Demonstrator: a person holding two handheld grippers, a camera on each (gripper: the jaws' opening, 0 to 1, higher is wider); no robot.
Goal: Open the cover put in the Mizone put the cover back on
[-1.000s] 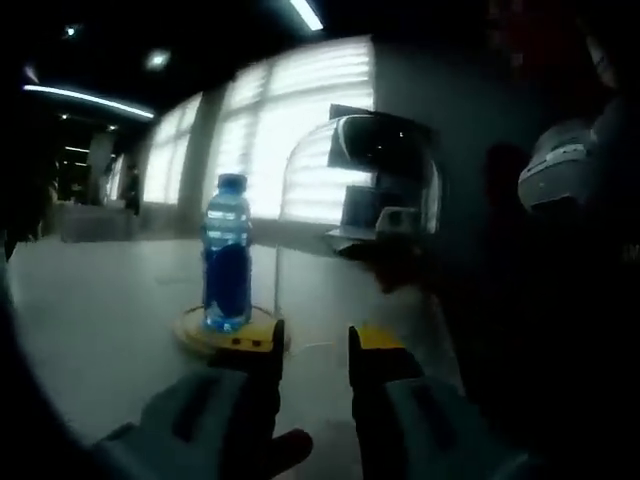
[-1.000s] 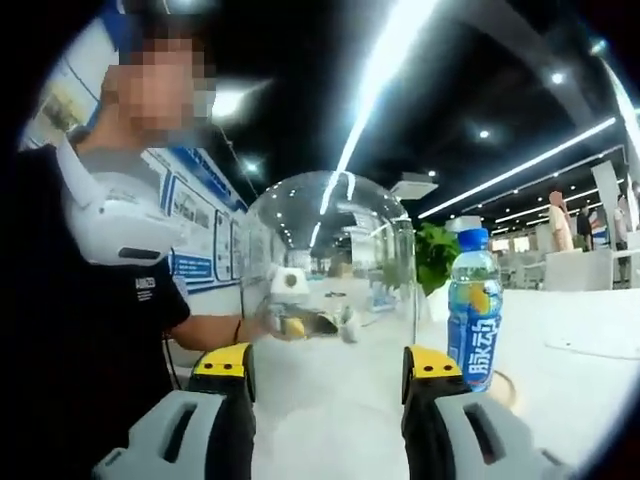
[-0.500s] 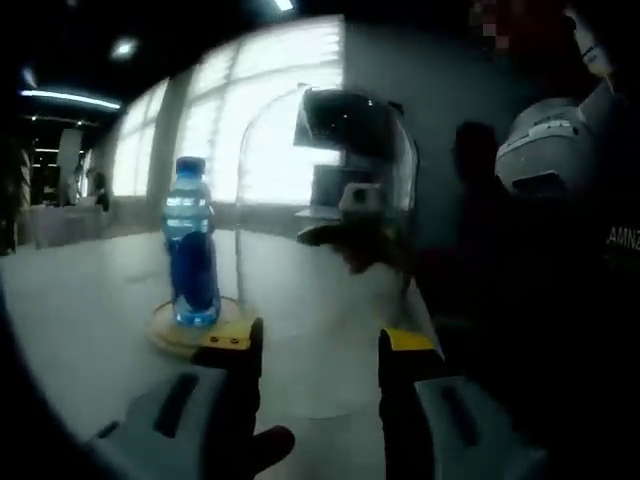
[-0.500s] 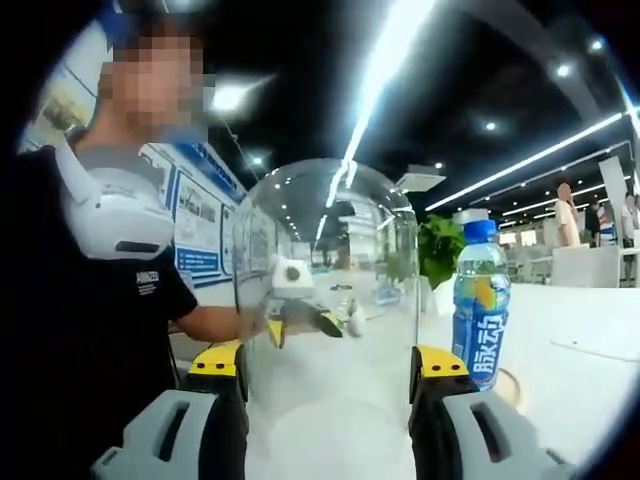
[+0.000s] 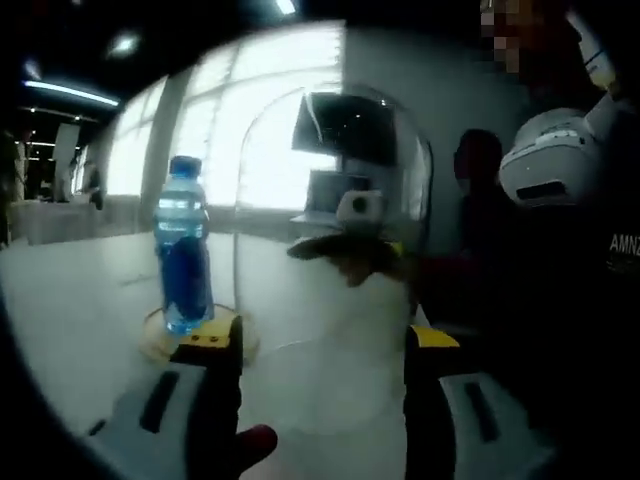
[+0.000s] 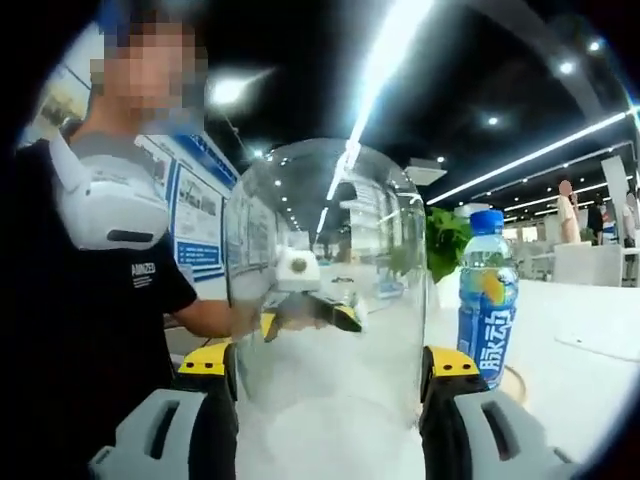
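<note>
- The task seems to be past its middle. The Mizone bottle [image 5: 184, 245] stands upright on its round yellow base [image 5: 195, 336], so the cover is already off and the bottle is already put in. What is left, I judge, is to set the cover back over the bottle.
- The clear dome cover [image 5: 335, 250] is beside the bottle, to its right in the left gripper view, and not yet over it. Its rim looks lifted from the white table [image 5: 80, 300], but I cannot tell this for sure.
- The left gripper [image 5: 322, 345] points forward. Its jaws stand wide, one on each side of the lower part of the cover; whether they press the glass I cannot tell.
- In the right gripper view the cover [image 6: 325, 280] is to the left of the bottle [image 6: 487, 300]. The right gripper [image 6: 328, 365] is also spread wide around the cover; real contact is not clear.
- Through the glass, each view shows the opposite gripper on the far side of the cover, so both hands flank it.
</note>
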